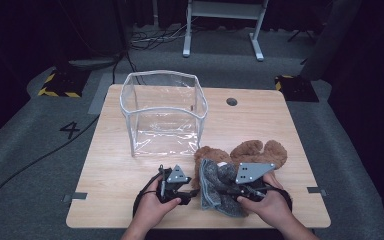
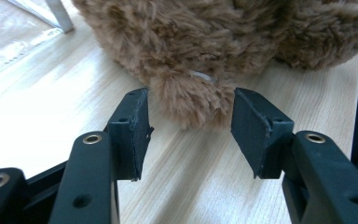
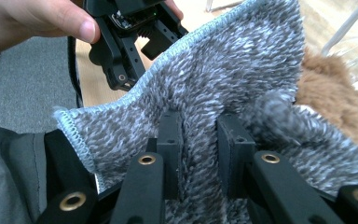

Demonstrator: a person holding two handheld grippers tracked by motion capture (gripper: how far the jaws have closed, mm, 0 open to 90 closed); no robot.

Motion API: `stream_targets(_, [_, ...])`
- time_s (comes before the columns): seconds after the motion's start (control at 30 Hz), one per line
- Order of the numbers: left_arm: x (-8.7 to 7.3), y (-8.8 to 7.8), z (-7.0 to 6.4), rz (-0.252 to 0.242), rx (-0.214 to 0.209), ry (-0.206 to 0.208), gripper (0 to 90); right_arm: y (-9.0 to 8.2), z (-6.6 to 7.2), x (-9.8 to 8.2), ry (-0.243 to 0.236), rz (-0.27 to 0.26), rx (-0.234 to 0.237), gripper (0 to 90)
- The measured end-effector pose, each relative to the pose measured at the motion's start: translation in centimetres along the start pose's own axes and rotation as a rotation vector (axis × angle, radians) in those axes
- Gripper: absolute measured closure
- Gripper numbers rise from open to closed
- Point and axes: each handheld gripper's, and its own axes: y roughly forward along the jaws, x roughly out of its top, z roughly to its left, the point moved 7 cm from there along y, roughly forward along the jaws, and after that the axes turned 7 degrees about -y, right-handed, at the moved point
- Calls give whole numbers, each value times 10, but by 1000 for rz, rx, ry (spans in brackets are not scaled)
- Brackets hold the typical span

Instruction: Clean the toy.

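Note:
A brown plush toy (image 1: 257, 150) lies at the table's near right, with a grey fuzzy cloth (image 1: 215, 185) draped over its near left side. My left gripper (image 2: 191, 116) lies low on the table, its jaws apart on either side of a furry brown tuft (image 2: 193, 100) of the toy, with small gaps at the pads. My right gripper (image 3: 200, 126) is shut on a fold of the grey cloth (image 3: 223, 70), which spreads up and away from its jaws. In the high view the left gripper (image 1: 189, 187) and right gripper (image 1: 230, 189) face each other across the cloth.
A clear plastic box-shaped bag (image 1: 162, 112) with a white rim stands open behind the toy at the table's middle. The wooden table (image 1: 120, 170) has a round hole (image 1: 232, 101) at the back. Cables and a desk frame sit on the grey floor beyond.

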Motion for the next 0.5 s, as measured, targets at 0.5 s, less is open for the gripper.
stream_targets(0.5, [7, 5, -4, 43, -5, 68, 813, -4, -5, -27, 45, 15, -17, 739])
